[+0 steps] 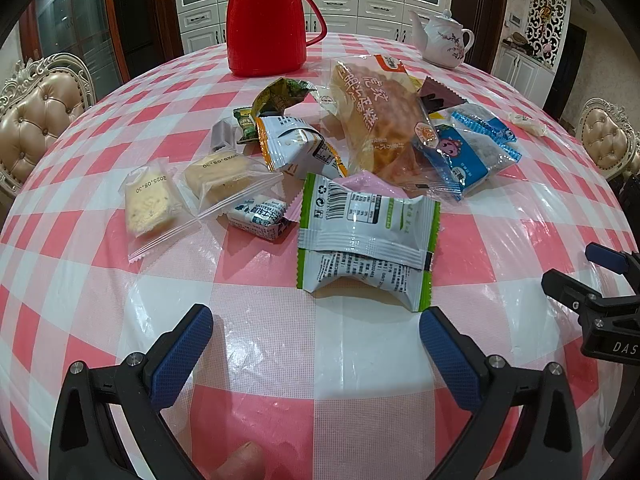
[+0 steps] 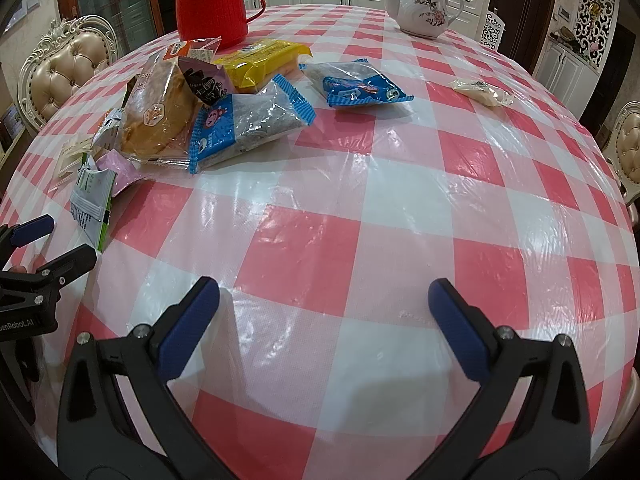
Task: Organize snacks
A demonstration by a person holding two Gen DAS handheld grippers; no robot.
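Note:
A loose heap of wrapped snacks lies on the pink-and-white checked table [image 1: 320, 360]. Nearest my left gripper [image 1: 316, 324] is a green-edged white packet [image 1: 364, 240]; the gripper stands open just short of it, nothing between its fingers. Behind are two clear biscuit packs [image 1: 150, 204], a large cake bag [image 1: 380, 120] and a blue packet [image 1: 468, 152]. My right gripper [image 2: 324, 296] is open over bare cloth, right of the heap. In its view a cake bag [image 2: 156, 116], blue packets [image 2: 248, 124] [image 2: 356, 86] and a yellow pack [image 2: 264, 60] lie ahead left.
A red thermos jug [image 1: 266, 24] and a white teapot [image 1: 442, 40] stand at the back of the table. A small pale packet [image 2: 482, 90] lies alone at the right. Padded chairs [image 1: 36, 120] [image 1: 608, 136] stand at both sides.

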